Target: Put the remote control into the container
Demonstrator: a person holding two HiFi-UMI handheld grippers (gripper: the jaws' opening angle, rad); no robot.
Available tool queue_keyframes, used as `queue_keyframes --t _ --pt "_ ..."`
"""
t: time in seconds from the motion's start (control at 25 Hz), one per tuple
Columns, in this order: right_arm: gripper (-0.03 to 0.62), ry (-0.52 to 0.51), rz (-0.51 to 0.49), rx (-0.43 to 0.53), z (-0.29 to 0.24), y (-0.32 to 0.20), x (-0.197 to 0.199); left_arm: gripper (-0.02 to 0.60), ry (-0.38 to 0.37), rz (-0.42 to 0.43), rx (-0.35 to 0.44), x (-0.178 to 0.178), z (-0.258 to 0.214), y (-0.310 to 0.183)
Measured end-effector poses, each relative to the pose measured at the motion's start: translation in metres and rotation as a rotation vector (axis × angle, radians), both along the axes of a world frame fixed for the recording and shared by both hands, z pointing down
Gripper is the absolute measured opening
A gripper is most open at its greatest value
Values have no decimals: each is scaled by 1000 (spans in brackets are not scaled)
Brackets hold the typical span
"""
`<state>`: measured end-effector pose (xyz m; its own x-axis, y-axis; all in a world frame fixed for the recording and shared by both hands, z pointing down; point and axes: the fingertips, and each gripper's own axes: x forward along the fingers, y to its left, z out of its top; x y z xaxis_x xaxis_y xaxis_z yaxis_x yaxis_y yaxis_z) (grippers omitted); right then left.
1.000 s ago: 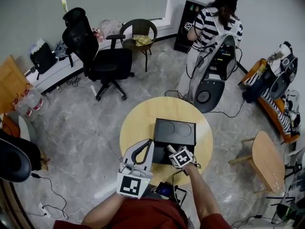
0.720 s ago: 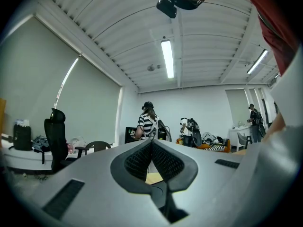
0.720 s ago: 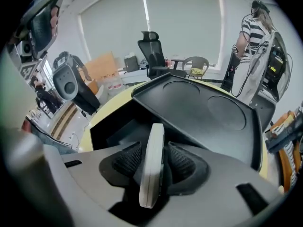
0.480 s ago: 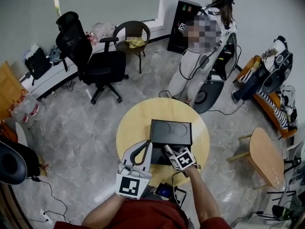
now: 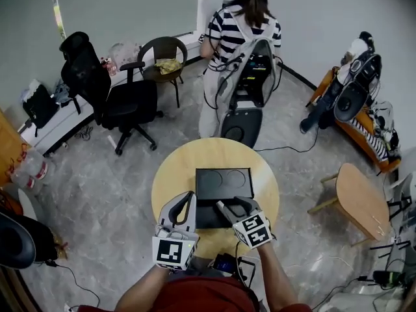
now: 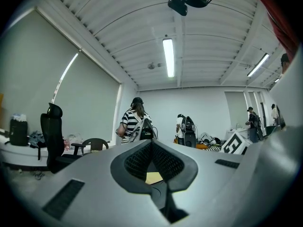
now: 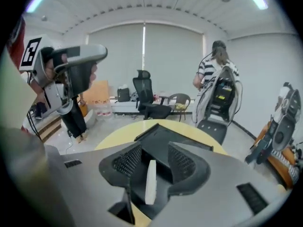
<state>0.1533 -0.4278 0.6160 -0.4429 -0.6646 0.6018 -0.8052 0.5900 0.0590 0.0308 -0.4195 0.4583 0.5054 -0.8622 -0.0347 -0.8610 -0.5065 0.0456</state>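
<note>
Noted right gripper (image 7: 154, 151) spread, jaws just opened, white remote control (image 7: 150, 181) loose between them. Found remote control inside black container (image 5: 224, 181), at near end. Noted left gripper (image 6: 151, 143) pressed together, empty.

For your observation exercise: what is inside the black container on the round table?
A white remote control lies inside the container; the right hand-held gripper, jaws open, covers the floor around it.

Overhead plus two low views, table (image 5: 170, 174) shared
</note>
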Motion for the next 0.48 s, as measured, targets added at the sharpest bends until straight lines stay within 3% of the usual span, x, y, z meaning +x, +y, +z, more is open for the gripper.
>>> queue_keyframes --t 0.48 --pt "169 -104 247 486 -165 35 44 15 26 105 26 54 -26 3"
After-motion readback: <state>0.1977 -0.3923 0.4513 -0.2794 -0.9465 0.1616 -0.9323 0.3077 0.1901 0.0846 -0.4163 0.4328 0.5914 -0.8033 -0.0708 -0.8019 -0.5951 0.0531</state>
